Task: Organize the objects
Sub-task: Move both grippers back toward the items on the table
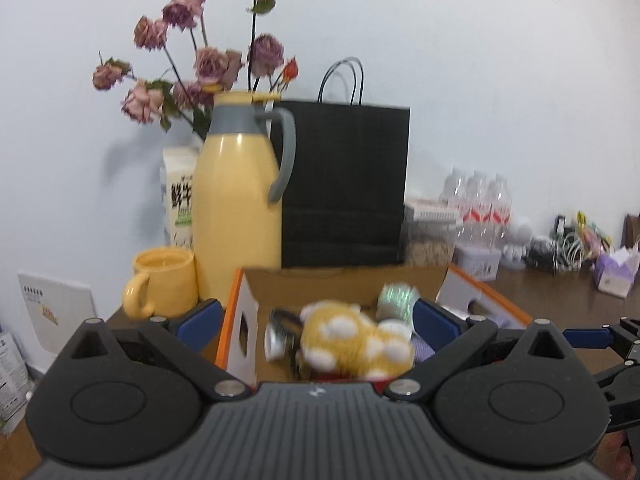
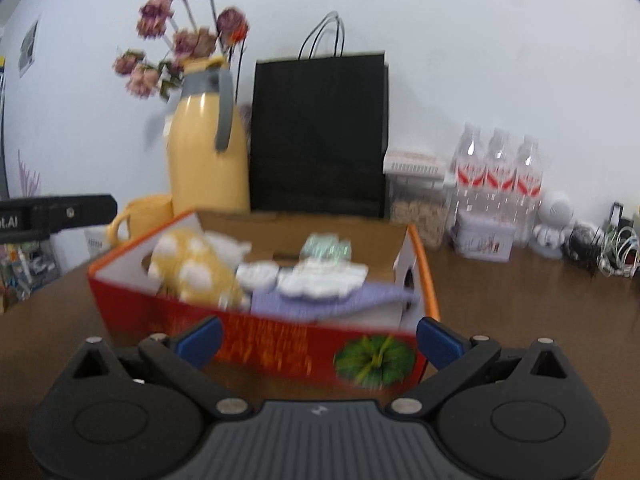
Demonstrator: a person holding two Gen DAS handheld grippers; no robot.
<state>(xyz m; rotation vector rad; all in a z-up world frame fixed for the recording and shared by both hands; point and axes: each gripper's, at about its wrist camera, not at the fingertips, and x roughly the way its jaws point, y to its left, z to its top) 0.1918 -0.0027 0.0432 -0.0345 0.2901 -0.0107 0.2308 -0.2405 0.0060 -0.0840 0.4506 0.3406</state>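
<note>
The box (image 2: 256,344), red and orange outside with bare cardboard inside, is sitting open on the brown table (image 2: 520,300), and the things being organized are lying inside it. A yellow plush (image 1: 356,340) with white spots is lying at the box's left end, seen from the right wrist, and directly between the spread fingers of the left gripper (image 1: 316,316), which is hovering over the box with nothing pinched. Beside the plush, a shiny can (image 1: 276,338) is resting on its side; a pale green roll (image 2: 326,250) is sitting toward the back wall, and white fluffy pieces (image 2: 320,278) are lying on a lilac cloth (image 2: 320,300) toward the right end. The right gripper (image 2: 318,340) is also standing wide and empty, just in front of the box's near wall. Motion blur is hiding finer detail. The plush is looking light, soft and squashy, so it should be giving under the pads and not slipping; taking it across the thick middle of the body seems the safest hold, since a limb would be stretching and dangling. The can would probably be harder and more slippery, liable to roll. Behind the box, a jug (image 1: 236,196), mug (image 1: 164,282) and black bag (image 1: 344,184) are crowding the wall.
</note>
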